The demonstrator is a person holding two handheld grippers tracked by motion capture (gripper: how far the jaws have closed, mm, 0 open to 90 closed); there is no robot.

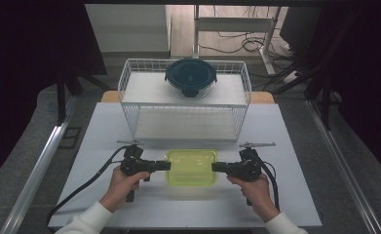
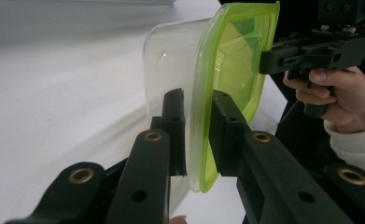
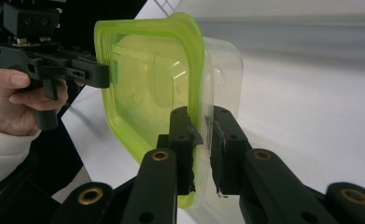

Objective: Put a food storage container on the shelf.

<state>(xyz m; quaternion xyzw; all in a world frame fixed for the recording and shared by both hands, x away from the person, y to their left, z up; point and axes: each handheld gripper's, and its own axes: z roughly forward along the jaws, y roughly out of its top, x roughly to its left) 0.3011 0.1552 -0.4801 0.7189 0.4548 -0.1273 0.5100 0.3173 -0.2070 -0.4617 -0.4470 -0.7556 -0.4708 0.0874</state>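
High view / container: green-lidded clear container (image 1: 191, 166) sits between my two grippers, in front of the wire basket (image 1: 129, 92), near edge of the white surface (image 1: 105, 126).
High view / left gripper (image 1: 164, 165): comes in level from the left, tips on the container's left rim.
High view / right gripper (image 1: 216, 167): mirrors it on the right rim; hands roughly level with each other.
High view / background: round dark-lidded bowl (image 1: 191, 77) on top of the basket, well apart, not in my way.
Left gripper view / jaws: clenched on the container (image 2: 203, 93) edge, one jaw on the clear wall side, the other on the green lid side; rim pinched between them. Other gripper (image 2: 269, 60) meets the far edge.
Left gripper view / position: shadow under the container, so I judge it just off the surface, not certain.
Right gripper view / jaws: grasping the rim of the container (image 3: 171, 84) the same way, lid flange and clear lip between the jaws; left gripper (image 3: 103, 74) on the opposite edge.
Step / judgement: two-sided lift of the lidded container.
Doing it well: keep both hands at equal height so the box stays flat; move them together, no pulling apart, or the rim slips out; don't squeeze harder, the thin lip may flex and pop the lid.
Risk: shallow bite on each edge; any twist could drop it.
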